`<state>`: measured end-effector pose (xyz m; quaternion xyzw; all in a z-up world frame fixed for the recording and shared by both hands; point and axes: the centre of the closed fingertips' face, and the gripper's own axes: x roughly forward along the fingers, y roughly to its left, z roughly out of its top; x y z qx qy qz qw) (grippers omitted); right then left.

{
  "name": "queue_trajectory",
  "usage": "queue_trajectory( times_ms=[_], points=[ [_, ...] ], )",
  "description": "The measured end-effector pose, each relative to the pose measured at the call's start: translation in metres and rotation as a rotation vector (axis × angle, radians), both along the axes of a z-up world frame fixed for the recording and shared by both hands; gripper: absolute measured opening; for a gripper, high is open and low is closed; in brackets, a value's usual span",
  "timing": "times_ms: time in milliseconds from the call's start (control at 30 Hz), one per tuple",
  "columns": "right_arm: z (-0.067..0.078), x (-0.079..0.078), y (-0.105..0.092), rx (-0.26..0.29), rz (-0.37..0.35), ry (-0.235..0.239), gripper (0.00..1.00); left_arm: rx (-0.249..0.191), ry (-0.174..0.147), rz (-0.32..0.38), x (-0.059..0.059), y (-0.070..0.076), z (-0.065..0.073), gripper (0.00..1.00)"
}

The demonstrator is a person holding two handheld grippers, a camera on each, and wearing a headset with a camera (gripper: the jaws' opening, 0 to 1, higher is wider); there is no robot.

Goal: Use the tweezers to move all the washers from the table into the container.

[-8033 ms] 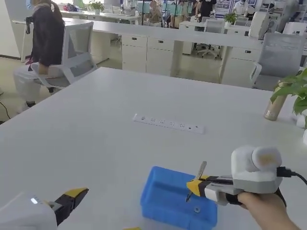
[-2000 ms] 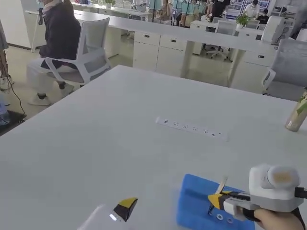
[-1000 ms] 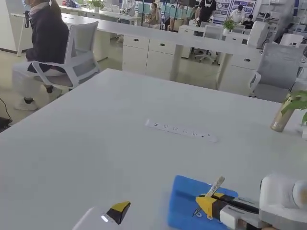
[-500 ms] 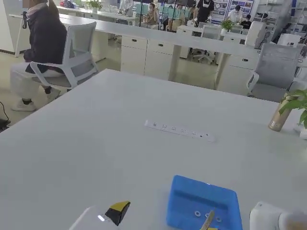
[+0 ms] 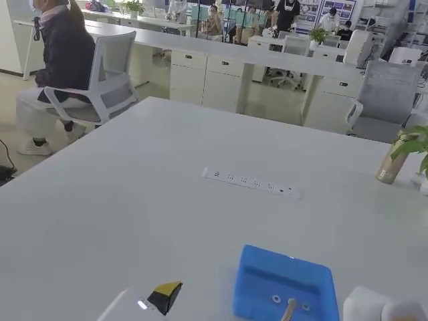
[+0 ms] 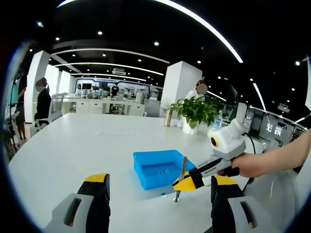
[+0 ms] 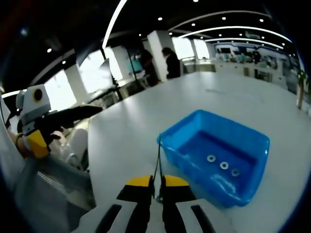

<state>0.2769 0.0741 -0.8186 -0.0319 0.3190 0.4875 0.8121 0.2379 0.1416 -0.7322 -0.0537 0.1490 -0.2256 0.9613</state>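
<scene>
Three small metal washers [image 7: 224, 165] in blue plastic container [image 7: 184, 155], 1 o'clock of right tool [image 7: 158, 182], which pinches thin steel tweezers [image 7: 158, 155]. Left tool [image 6: 160, 179] wide apart, empty.

Right tool [image 7: 156, 184] clamps tweezers [image 7: 158, 160]; container [image 7: 194, 172] holds three washers [image 7: 224, 165].

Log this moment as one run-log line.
right gripper: shut on tweezers | left gripper: open | container: three washers inside | table: one washer near tweezers tip

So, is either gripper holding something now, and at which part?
The right gripper is shut on the tweezers, gripping them near mid-length. The left gripper is open and holds nothing.
</scene>
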Motion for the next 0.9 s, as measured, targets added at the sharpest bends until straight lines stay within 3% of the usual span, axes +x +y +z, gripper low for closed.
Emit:
queue_trajectory(
  times_ms=[100, 300, 367, 600, 800, 900],
  points=[
    [0.001, -0.004, 0.003, -0.03, 0.045, -0.045, 0.04, 0.0, -0.002, 0.0, 0.0, 0.0, 0.0, 0.87],
    [-0.001, -0.015, 0.01, -0.108, 0.172, -0.19, 0.04, 0.002, -0.003, -0.001, 0.0, 0.0, 0.0, 0.87],
    [-0.003, -0.014, 0.009, -0.137, 0.181, -0.244, 0.04, 0.004, 0.0, -0.001, 0.0, 0.0, 0.0, 0.87],
    [-0.005, -0.018, 0.011, -0.168, 0.182, -0.25, 0.03, 0.012, 0.001, -0.006, 0.0, -0.001, -0.001, 0.87],
    [-0.007, -0.017, 0.005, -0.208, 0.142, -0.211, 0.03, 0.008, 0.0, -0.002, 0.0, 0.0, -0.001, 0.87],
    [-0.005, -0.018, 0.002, -0.18, 0.109, -0.185, 0.03, 0.011, 0.0, -0.004, -0.001, 0.0, -0.001, 0.87]
  ],
)
